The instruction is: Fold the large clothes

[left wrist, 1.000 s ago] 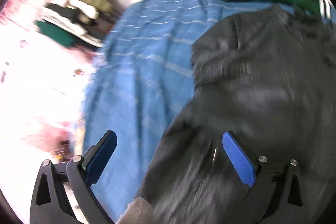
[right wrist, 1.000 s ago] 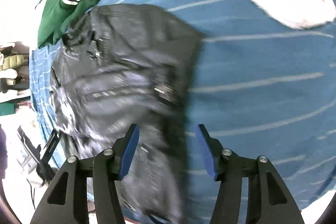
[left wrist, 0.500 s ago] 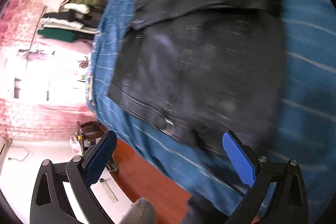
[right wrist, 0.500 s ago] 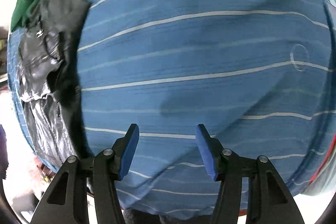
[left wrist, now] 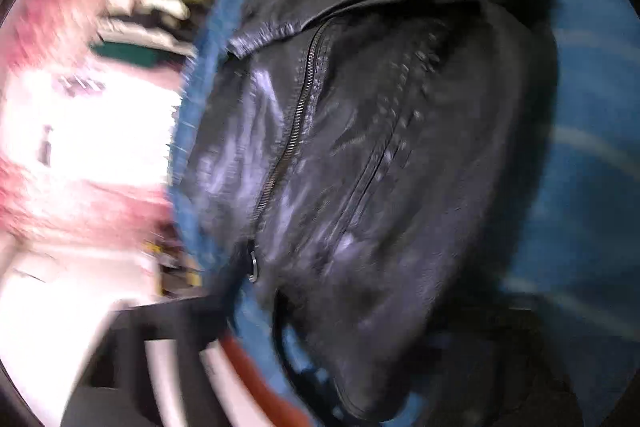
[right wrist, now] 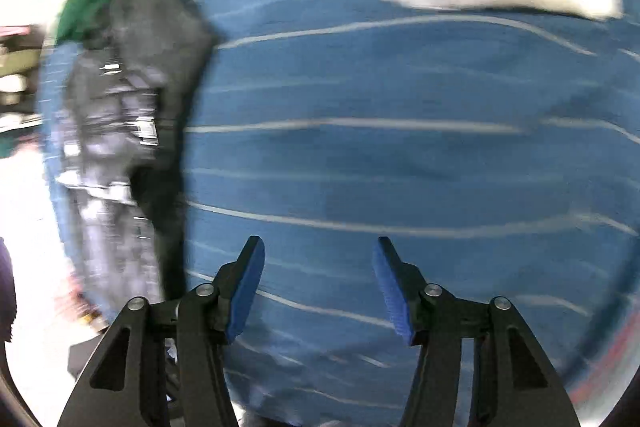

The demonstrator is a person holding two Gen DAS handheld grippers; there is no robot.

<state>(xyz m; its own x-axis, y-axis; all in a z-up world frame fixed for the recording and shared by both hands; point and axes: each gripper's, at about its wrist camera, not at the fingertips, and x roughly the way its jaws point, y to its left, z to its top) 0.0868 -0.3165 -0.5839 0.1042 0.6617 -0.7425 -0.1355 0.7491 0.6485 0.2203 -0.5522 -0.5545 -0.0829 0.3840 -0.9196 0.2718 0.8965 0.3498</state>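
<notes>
The black leather jacket with a metal zipper [left wrist: 360,155] is lying along the left edge of the blue striped bed [right wrist: 400,155], its long axis following that edge. The right tongs [right wrist: 318,283] are hanging wide over bare sheet, well apart from it; the left tongs are nearer (too blurred, I cannot tell their state).

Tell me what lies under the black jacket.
Under the black jacket lies the blue striped bedsheet, visible around it. Whatever the jacket covers directly cannot be seen.
</notes>
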